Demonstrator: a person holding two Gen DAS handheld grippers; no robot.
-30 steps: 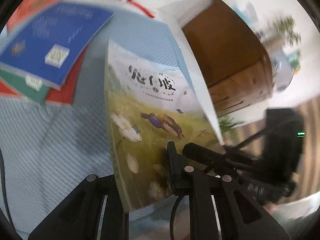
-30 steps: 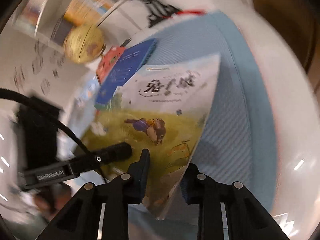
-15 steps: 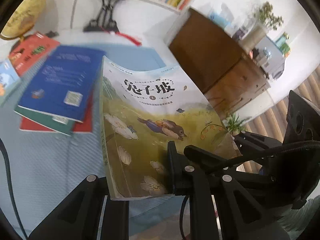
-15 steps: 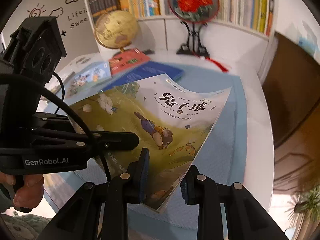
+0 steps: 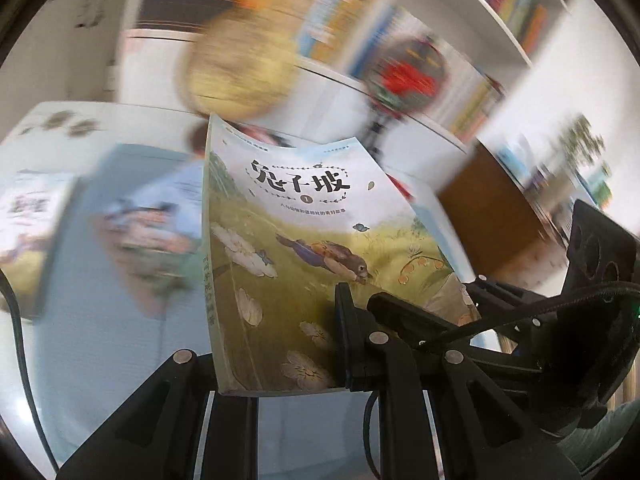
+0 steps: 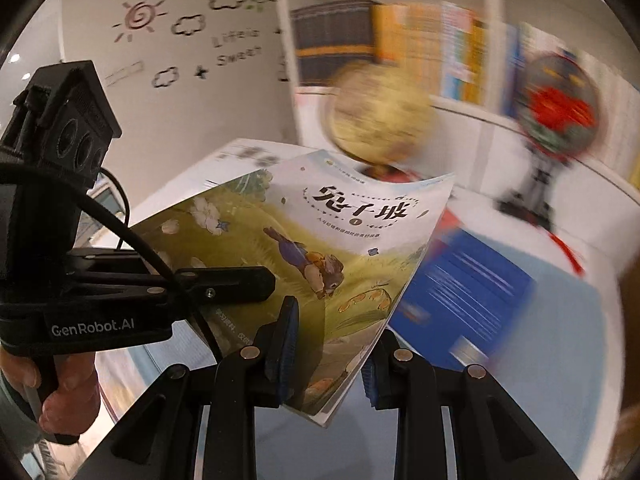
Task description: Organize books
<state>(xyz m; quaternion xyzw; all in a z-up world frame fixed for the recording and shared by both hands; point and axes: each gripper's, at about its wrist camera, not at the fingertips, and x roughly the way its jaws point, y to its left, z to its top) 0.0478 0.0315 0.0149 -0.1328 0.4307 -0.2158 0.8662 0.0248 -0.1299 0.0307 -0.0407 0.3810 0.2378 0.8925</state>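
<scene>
A picture book (image 5: 304, 248) with a running rabbit on a green meadow is held up off the table, tilted with its title end away from me. My left gripper (image 5: 288, 360) is shut on its lower spine corner. My right gripper (image 6: 328, 360) is shut on the lower right edge of the same book (image 6: 320, 248), its blue pads (image 6: 286, 344) pressing the cover. Each gripper shows in the other's view: the right one (image 5: 420, 320) at the book's right, the left one (image 6: 228, 280) at its left, gripped by a hand (image 6: 60, 396).
Behind the book stand a yellow globe (image 6: 380, 120), a red fan ornament on a stand (image 6: 556, 108) and shelves of upright books (image 6: 420, 48). A blue book (image 6: 468, 288) lies on the blue mat (image 6: 560, 340). More books (image 5: 24, 220) lie at the left. A brown cabinet (image 5: 492, 220) is at the right.
Both grippers have lifted the book and swung it leftward across the table. The globe and shelves now fill the background, and the blue book has slid to the right in view.
</scene>
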